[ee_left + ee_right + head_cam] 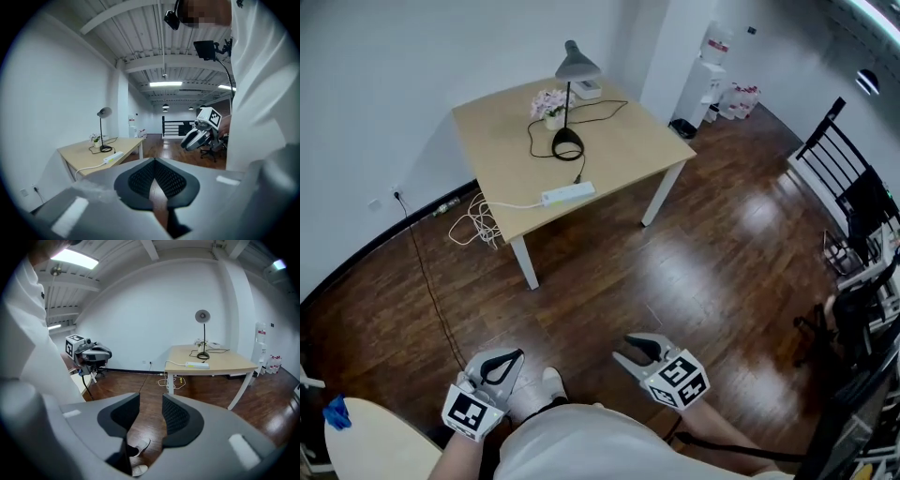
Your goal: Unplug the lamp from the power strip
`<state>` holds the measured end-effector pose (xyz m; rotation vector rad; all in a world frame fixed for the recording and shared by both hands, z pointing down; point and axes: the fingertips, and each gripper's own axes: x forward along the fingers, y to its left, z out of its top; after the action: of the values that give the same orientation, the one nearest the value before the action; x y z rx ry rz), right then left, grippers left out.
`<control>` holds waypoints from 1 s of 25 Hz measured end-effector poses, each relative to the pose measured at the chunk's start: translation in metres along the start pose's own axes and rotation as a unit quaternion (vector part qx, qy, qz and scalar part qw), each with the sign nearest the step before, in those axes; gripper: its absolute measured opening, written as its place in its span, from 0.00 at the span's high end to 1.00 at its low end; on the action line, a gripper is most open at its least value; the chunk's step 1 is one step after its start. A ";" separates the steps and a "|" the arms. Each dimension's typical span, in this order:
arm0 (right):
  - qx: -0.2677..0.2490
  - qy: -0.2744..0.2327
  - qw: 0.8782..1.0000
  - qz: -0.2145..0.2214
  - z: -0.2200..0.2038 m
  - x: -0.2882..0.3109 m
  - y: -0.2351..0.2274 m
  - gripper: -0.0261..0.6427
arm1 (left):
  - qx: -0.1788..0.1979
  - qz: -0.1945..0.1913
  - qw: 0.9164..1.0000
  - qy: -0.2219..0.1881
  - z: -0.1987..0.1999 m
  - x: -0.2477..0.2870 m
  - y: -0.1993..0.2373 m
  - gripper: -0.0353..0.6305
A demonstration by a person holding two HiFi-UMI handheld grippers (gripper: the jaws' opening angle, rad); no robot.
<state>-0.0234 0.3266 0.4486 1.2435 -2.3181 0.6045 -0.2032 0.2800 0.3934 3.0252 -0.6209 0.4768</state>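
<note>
A grey desk lamp [572, 67] stands on the pale wooden table [628, 141] across the room. Its black cord runs to a plug [579, 177] at the white power strip [568, 194] by the table's front edge. Both grippers hang low in front of the person, far from the table, and hold nothing. My left gripper [508, 361] has its fingertips together. My right gripper [639, 349] is open. The left gripper view shows lamp [103, 112] and strip [114, 157] beyond the shut left gripper [154, 161]. The right gripper view shows the strip [197, 365] beyond the parted right gripper [151, 397].
A small flower pot [550, 105] and a white box [587, 90] sit by the lamp. A white cable coil [478, 225] lies on the dark wood floor under the table. A water dispenser [705, 66] stands behind; black chairs [853, 197] at the right; a round pale tabletop [366, 441] at lower left.
</note>
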 end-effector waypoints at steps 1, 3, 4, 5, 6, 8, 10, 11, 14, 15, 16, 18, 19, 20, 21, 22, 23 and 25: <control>-0.003 0.000 1.000 0.000 -0.007 -0.012 0.004 0.73 | -0.005 0.004 1.000 -0.003 0.000 -0.001 -0.009 0.94; -0.009 -0.001 1.000 -0.001 -0.021 -0.032 0.012 0.73 | -0.015 0.006 1.000 -0.002 -0.002 -0.003 -0.027 0.94; -0.013 0.000 1.000 -0.003 -0.029 -0.041 0.016 0.73 | -0.018 0.006 1.000 0.001 -0.003 -0.004 -0.036 0.94; -0.016 0.000 1.000 -0.004 -0.037 -0.049 0.020 0.73 | -0.022 0.006 1.000 0.001 -0.003 -0.005 -0.045 0.94; -0.018 0.000 1.000 -0.004 -0.044 -0.057 0.024 0.73 | -0.027 0.006 1.000 -0.003 -0.002 -0.006 -0.054 0.94; -0.019 -0.003 1.000 -0.001 -0.055 -0.072 0.033 0.73 | -0.037 0.007 0.999 -0.010 -0.001 -0.010 -0.073 0.94; -0.021 -0.010 1.000 0.000 -0.062 -0.084 0.041 0.73 | -0.038 0.007 0.999 -0.010 -0.001 -0.013 -0.090 0.94; -0.021 -0.013 1.000 0.001 -0.065 -0.089 0.044 0.73 | -0.036 0.006 0.999 -0.009 0.000 -0.014 -0.098 0.94; -0.021 -0.018 1.000 0.005 -0.075 -0.101 0.048 0.73 | -0.034 0.004 0.999 -0.008 0.001 -0.017 -0.120 0.94; -0.021 -0.020 1.000 0.005 -0.077 -0.104 0.048 0.73 | -0.033 0.003 0.999 -0.008 0.001 -0.017 -0.126 0.94; -0.023 -0.022 0.999 0.006 -0.079 -0.106 0.049 0.73 | -0.032 0.002 0.999 -0.007 0.000 -0.017 -0.130 0.94; -0.029 -0.025 0.999 0.009 -0.081 -0.111 0.052 0.73 | -0.030 0.002 1.000 -0.004 -0.001 -0.018 -0.137 0.94; -0.030 -0.028 0.999 0.010 -0.082 -0.115 0.053 0.73 | -0.030 0.003 1.000 -0.002 -0.001 -0.019 -0.141 0.94; -0.032 -0.032 0.999 0.010 -0.082 -0.119 0.054 0.73 | -0.031 0.003 1.000 -0.002 -0.001 -0.019 -0.145 0.94; -0.033 -0.035 0.999 0.010 -0.082 -0.122 0.056 0.73 | -0.031 0.003 1.000 -0.002 0.000 -0.020 -0.148 0.94; -0.034 -0.037 0.999 0.009 -0.082 -0.126 0.057 0.73 | -0.031 0.002 1.000 -0.002 0.000 -0.020 -0.152 0.94; -0.036 -0.039 0.999 0.009 -0.082 -0.128 0.059 0.73 | -0.031 0.001 1.000 -0.002 0.000 -0.020 -0.155 0.94; -0.039 -0.040 0.998 0.009 -0.086 -0.133 0.062 0.73 | -0.030 -0.003 1.000 -0.001 -0.002 -0.020 -0.162 0.94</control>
<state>0.0048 0.4933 0.4327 1.2325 -2.3966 0.4738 -0.1584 0.4371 0.3964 2.9709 -0.6160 0.4460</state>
